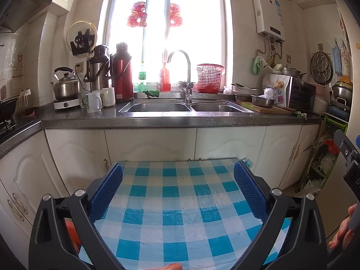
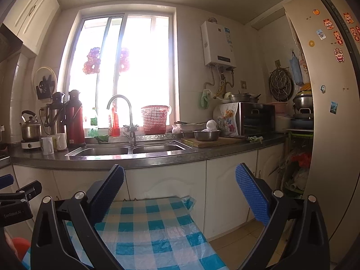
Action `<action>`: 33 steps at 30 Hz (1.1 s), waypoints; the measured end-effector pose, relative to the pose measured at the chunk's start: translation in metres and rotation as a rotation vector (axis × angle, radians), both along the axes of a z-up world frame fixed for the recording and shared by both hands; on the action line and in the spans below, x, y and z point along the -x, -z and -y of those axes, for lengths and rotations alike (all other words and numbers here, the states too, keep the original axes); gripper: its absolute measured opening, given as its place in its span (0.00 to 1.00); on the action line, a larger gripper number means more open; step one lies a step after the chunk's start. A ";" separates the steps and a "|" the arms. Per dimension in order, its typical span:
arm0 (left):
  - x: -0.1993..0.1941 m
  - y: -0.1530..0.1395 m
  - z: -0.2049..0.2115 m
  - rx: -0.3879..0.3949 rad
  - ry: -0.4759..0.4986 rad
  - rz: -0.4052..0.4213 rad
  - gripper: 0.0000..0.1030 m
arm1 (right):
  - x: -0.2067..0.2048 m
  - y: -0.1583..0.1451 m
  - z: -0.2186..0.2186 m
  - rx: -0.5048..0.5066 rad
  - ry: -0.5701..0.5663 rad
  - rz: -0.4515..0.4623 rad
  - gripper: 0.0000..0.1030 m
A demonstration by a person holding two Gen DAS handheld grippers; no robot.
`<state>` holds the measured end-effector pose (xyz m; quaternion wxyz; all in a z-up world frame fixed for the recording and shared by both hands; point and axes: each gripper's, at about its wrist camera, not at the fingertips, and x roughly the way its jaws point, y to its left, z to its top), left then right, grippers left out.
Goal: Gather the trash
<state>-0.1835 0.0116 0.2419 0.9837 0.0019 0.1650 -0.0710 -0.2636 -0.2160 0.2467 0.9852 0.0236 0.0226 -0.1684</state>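
My left gripper point(image 1: 178, 166) is open over a table point(image 1: 180, 202) covered with a blue-and-white checked cloth under clear film, and nothing is between its blue pads. My right gripper point(image 2: 180, 168) is also open and empty, above the table's point(image 2: 153, 229) far right corner. Small dark crumbs dot the cloth. A crumpled white bag point(image 1: 268, 92) point(image 2: 211, 124) lies in a steel bowl point(image 2: 206, 135) on the counter beyond. Part of an orange-red object point(image 1: 72, 231) point(image 2: 20, 247) shows at the table's left, mostly hidden behind the gripper frames.
A steel counter with a double sink point(image 1: 186, 107) runs along the far wall under the window. A red basket point(image 1: 210, 78), thermoses, a kettle and mugs stand on it. A fridge point(image 2: 326, 112) stands on the right, with a cluttered rack beside it. A hand point(image 1: 344, 231) holds the right gripper.
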 end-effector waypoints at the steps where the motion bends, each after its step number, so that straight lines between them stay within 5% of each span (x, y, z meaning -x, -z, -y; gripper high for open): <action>1: 0.000 0.000 0.000 0.000 -0.002 0.000 0.96 | -0.001 0.000 -0.001 -0.001 -0.003 -0.002 0.95; 33: -0.018 0.020 -0.007 0.021 0.010 -0.055 0.96 | -0.026 0.021 -0.009 0.005 -0.062 -0.072 0.95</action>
